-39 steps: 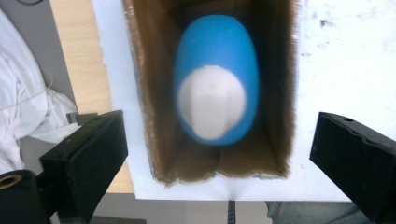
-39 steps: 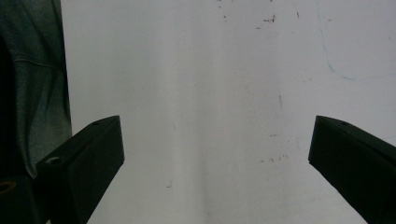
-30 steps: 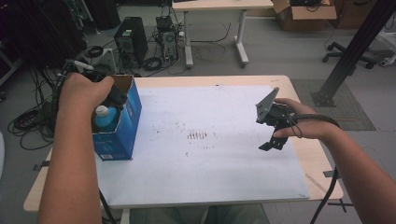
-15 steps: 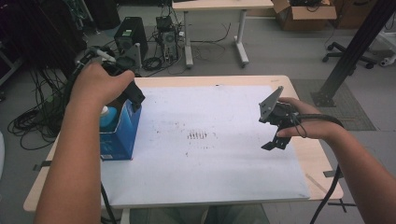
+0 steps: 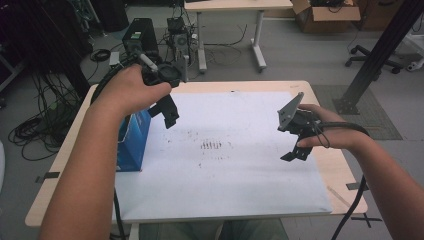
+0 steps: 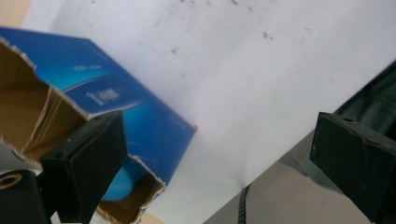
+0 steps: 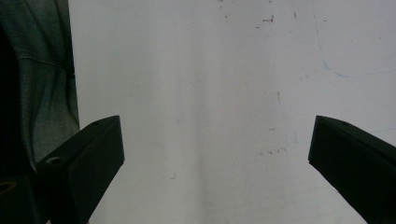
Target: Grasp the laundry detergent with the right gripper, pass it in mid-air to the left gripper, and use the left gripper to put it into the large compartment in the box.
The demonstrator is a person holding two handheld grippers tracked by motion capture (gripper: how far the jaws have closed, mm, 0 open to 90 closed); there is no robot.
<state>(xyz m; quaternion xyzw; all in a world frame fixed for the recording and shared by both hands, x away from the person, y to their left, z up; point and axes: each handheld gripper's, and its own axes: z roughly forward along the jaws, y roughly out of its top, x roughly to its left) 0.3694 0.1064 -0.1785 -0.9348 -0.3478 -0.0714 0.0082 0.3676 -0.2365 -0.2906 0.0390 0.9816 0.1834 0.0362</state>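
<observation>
a: where's the blue box [image 5: 134, 142] against the left gripper [image 5: 167, 112]?

b: in the high view the box stands at the left edge of the white sheet [image 5: 225, 170], and the left gripper hangs above and just to the right of its top, not touching it. the forearm crosses over most of the box, so just one blue side shows there.

a: and from the gripper's own camera?

b: in the left gripper view the box [image 6: 135, 116] lies at the lower left, its torn cardboard top open. one black jaw sits in front of that opening, the other is far over at the right, with bare sheet [image 6: 261, 79] between them. the left gripper [image 6: 219, 163] is spread wide and holds nothing.

a: anything in the box?

b: a light blue rounded thing [image 6: 119, 184] shows down inside the opening, half hidden by the jaw. it may be a bottle, but i can't tell from this angle.

a: the right gripper [image 5: 295, 150]?

b: well apart from the box, low over the right half of the sheet. in the right gripper view its jaws are far apart over bare, speckled sheet [image 7: 210, 93], nothing between them.

a: what's around?

b: the wooden table [image 5: 75, 150] under the sheet, a small cluster of dark marks [image 5: 212, 145] near the sheet's middle, and beyond the table a computer tower [image 5: 136, 40], cables and a cardboard carton [image 5: 325, 12] on the floor.
</observation>
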